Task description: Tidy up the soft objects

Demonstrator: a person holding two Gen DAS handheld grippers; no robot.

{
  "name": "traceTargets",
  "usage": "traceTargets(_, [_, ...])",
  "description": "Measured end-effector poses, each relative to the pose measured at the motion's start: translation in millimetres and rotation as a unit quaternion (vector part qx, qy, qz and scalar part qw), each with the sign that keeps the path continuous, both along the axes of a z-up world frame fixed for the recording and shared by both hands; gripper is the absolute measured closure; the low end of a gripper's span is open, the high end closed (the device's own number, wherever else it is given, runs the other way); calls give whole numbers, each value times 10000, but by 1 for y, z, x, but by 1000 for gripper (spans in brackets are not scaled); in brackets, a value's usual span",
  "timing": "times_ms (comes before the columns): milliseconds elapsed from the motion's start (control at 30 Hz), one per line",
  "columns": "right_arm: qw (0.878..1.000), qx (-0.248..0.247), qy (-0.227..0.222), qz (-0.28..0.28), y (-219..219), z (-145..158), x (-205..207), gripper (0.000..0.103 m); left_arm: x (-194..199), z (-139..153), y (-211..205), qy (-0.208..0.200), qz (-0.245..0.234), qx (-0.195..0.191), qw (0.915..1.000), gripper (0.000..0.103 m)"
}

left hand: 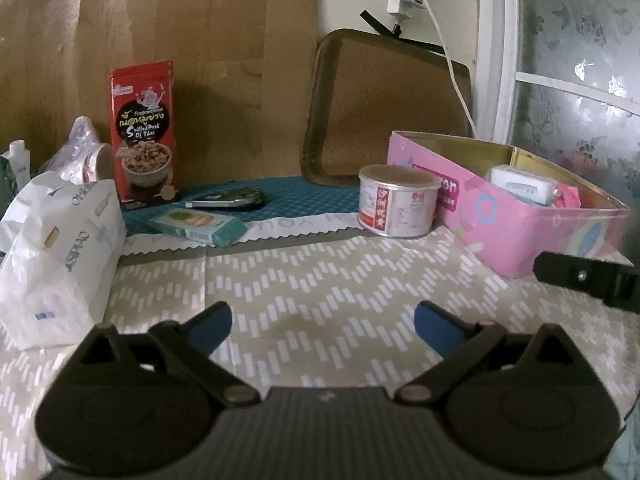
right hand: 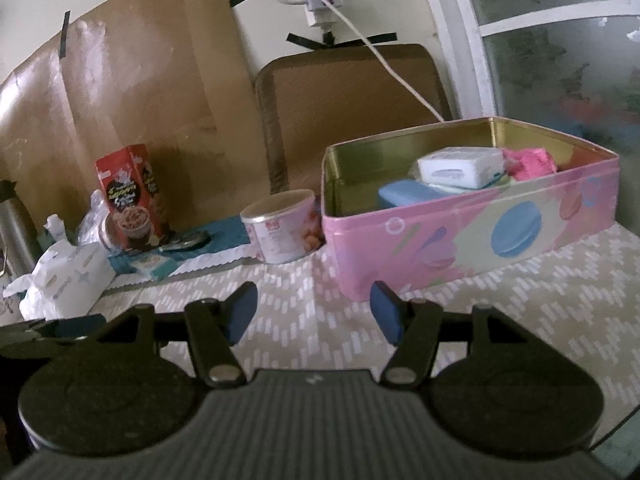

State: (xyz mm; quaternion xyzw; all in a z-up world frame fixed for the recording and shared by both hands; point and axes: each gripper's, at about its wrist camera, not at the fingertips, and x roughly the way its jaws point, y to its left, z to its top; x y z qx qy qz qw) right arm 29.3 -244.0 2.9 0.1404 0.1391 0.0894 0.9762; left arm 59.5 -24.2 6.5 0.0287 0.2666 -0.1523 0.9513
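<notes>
Tissue packs are the soft things here: a white bag [left hand: 60, 248] at far left of the bench [left hand: 320, 280], a teal pack [left hand: 198, 226] left of centre, more already in the pink tin [left hand: 500, 220] at right. Both grippers, left [left hand: 323, 322] and right [right hand: 313, 312], have fingers spread and empty. I'd take the teal pack next, across its short sides. Only the right view shows the blue pack [right hand: 408, 196] inside the tin.
</notes>
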Motion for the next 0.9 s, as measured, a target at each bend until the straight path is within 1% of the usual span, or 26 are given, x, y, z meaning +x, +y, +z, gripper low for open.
traceTargets(467, [9996,-117,147,216,14,-6,4,38,0,0,0,34,11,-40,10000,1])
traceTargets(800, [9994,-132,256,199,18,-13,5,38,0,0,0,46,5,-51,10000,1])
traceTargets(900, [9993,-147,279,218,20,-14,6,38,3,-1,6,139,-6,-98,9999,1])
